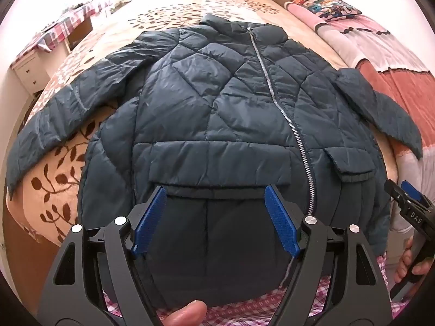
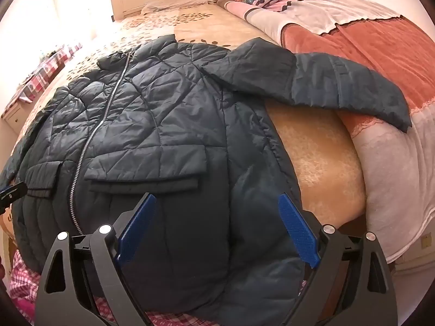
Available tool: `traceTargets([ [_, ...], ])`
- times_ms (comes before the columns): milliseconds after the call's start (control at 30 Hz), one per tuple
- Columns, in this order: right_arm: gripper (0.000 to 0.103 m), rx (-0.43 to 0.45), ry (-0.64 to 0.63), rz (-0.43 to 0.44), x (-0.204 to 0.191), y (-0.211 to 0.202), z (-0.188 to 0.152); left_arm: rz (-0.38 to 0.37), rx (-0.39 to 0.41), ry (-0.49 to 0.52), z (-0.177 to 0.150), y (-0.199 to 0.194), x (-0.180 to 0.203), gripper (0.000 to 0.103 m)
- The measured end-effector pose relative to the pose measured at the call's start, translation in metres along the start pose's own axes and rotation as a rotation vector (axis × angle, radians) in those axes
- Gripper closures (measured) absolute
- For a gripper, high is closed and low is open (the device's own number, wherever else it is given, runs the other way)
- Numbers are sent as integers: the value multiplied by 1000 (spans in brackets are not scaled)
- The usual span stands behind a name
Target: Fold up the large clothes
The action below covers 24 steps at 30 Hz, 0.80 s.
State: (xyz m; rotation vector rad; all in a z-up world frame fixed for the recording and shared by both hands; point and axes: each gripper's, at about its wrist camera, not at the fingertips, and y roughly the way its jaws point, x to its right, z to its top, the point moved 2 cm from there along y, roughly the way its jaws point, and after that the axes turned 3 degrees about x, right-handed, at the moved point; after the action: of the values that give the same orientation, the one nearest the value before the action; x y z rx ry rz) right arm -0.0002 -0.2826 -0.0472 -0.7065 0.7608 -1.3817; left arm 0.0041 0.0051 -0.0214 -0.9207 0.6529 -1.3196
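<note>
A dark teal quilted puffer jacket (image 1: 217,103) lies flat, front up and zipped, on the bed, collar far, hem toward me; it also shows in the right wrist view (image 2: 163,114). Both sleeves are spread out to the sides. My left gripper (image 1: 216,190) is open above the hem, over the left flap pocket, holding nothing. My right gripper (image 2: 217,198) is open above the hem near the jacket's right side seam, holding nothing. The right gripper also shows at the right edge of the left wrist view (image 1: 407,198).
The bed has a beige leaf-print cover (image 1: 65,168). A pink, white and red blanket (image 2: 380,54) lies along the right side, under the right sleeve end. Patterned pillows (image 1: 320,0) are at the head. A white dresser with a checked cloth (image 1: 43,51) stands left.
</note>
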Motion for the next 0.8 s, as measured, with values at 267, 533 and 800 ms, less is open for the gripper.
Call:
traceTargets([
  [267,15,4,11,-9,4,0,-1,-2,-14,-16,0,-1,0,28],
  [533,15,2,29,-11,10,0,-2,0,-23,-22,-1,3,-2,28],
  [800,15,3,27,-10,12,1,-2,1,-23,-22,-2,4,-2,28],
])
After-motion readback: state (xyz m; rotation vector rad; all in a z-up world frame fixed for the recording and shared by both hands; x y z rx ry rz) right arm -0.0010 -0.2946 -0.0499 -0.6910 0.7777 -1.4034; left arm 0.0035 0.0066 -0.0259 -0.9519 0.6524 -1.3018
